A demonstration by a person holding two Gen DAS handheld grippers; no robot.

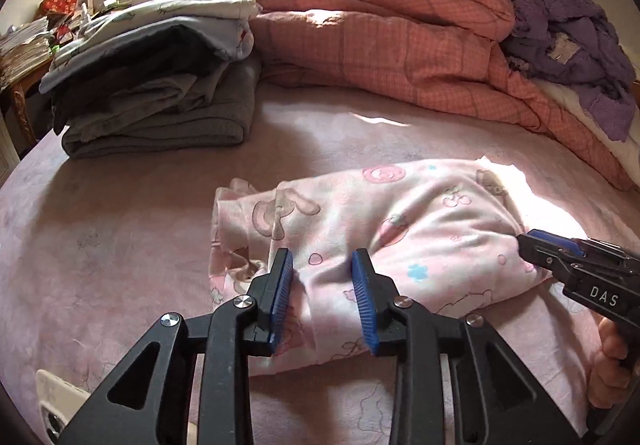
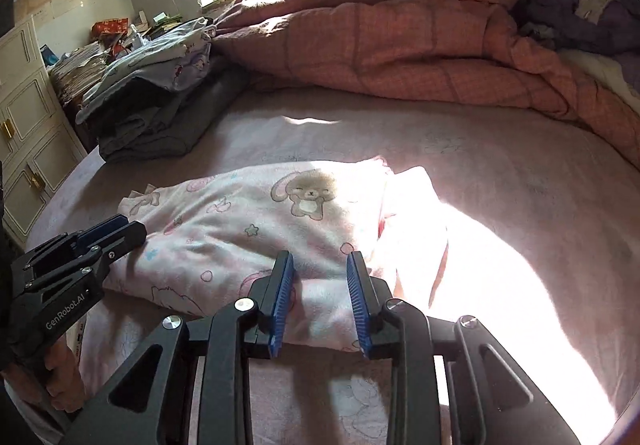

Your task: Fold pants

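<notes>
The pink cartoon-print pants (image 1: 360, 229) lie folded into a thick bundle on the pink bed sheet (image 1: 120, 229). They also show in the right wrist view (image 2: 256, 233). My left gripper (image 1: 323, 261) is open, its blue pads straddling the near edge of the bundle. My right gripper (image 2: 319, 265) is open too, its pads on either side of the bundle's near right edge. In the left wrist view the right gripper (image 1: 536, 245) rests against the bundle's right side. In the right wrist view the left gripper (image 2: 124, 229) touches its left end.
A stack of folded grey and light clothes (image 1: 160, 85) sits at the far left of the bed. A rolled pink checked quilt (image 1: 380, 29) and a purple fleece (image 1: 568, 37) lie along the back. A cluttered desk (image 1: 28, 37) and a white cabinet (image 2: 28, 125) stand left.
</notes>
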